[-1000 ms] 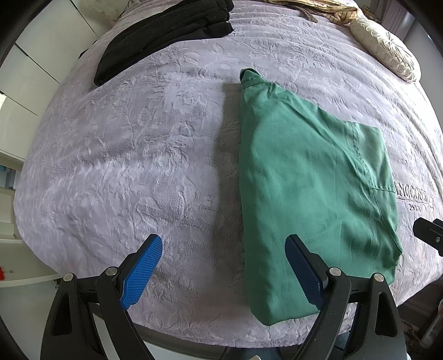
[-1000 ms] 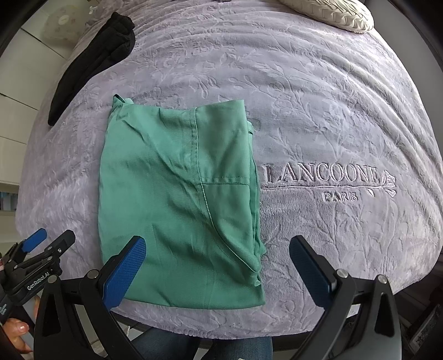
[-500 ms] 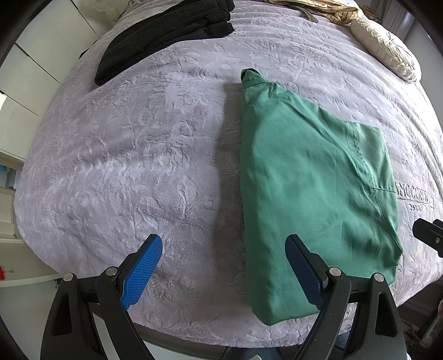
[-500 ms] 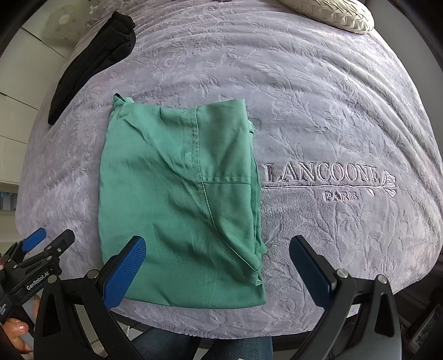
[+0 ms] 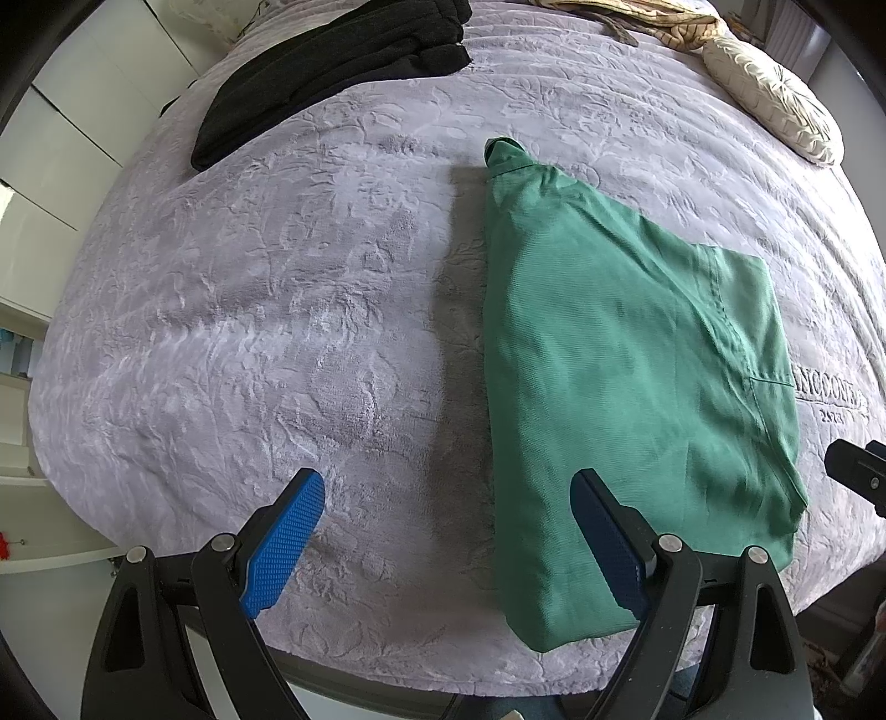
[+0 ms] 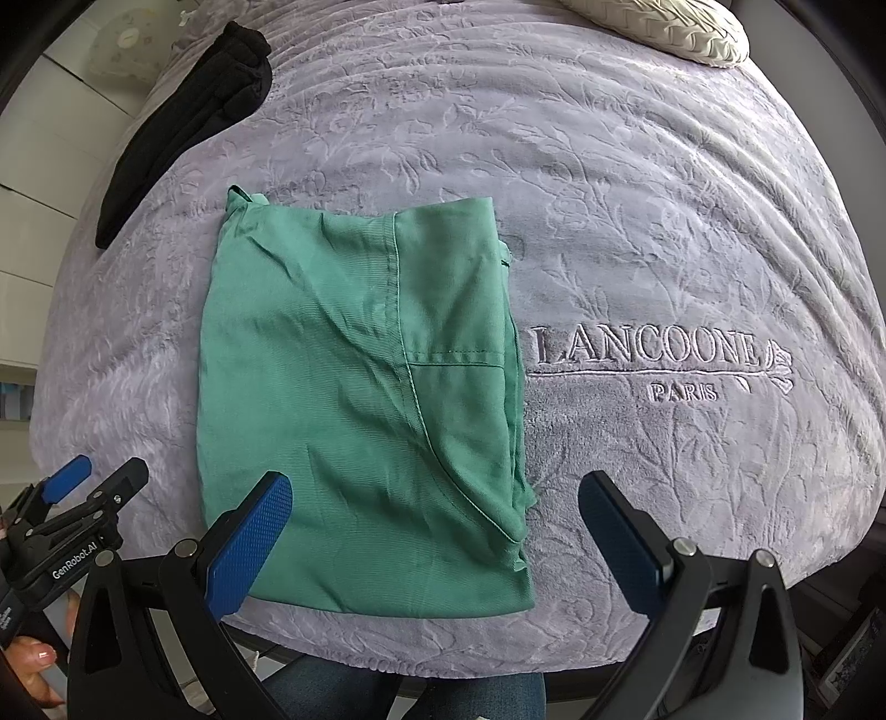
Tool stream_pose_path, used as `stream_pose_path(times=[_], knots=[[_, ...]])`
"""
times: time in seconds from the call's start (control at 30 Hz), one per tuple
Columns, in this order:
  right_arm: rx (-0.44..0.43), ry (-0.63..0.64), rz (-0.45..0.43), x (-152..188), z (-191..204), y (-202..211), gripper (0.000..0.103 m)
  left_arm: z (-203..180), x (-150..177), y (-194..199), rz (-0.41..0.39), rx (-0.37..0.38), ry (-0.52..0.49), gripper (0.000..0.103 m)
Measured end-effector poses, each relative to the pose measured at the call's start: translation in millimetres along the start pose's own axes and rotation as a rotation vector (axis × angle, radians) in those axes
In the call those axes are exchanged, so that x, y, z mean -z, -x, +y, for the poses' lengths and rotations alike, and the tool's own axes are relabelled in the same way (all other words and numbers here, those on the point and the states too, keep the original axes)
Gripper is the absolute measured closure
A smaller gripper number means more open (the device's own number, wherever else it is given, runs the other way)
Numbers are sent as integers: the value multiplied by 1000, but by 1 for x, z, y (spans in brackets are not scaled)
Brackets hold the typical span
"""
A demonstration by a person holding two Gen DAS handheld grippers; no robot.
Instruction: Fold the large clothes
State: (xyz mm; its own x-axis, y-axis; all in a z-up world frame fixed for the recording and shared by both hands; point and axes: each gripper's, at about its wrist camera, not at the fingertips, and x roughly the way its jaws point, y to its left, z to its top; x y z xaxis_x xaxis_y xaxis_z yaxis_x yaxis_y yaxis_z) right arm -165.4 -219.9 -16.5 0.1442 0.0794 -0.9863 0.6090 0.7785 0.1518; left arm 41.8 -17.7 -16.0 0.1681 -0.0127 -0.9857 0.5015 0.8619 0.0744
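Left tool (image 5: pixel 448 531) spread, empty; right tool (image 6: pixel 434 531) spread, empty. Green garment (image 6: pixel 360 399) already folded compact on bed (image 6: pixel 664 221); black clothes (image 6: pixel 188 122) at 11 o'clock, apparently folded.

shirt (image 6: pixel 360 399) on bedspread (image 6: pixel 637 221), trousers (image 6: pixel 183 127) behind

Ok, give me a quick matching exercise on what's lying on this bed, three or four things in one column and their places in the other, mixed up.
Things:
1. green garment
2. black clothes
3. cream pillow
4. embroidered lettering

Places:
A. far right corner of the bed
B. far left edge of the bed
C. just right of the green garment
D. near edge, folded flat, in front of both sets of jaws

Pairs: 1-D, 2-B, 3-A, 4-C
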Motion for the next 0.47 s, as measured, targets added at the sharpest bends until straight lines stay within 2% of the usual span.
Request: stream_pose_path(times=[0.47], knots=[[3,0,7,3,2,-3,0,2,-1,1,-14,2,1,12]])
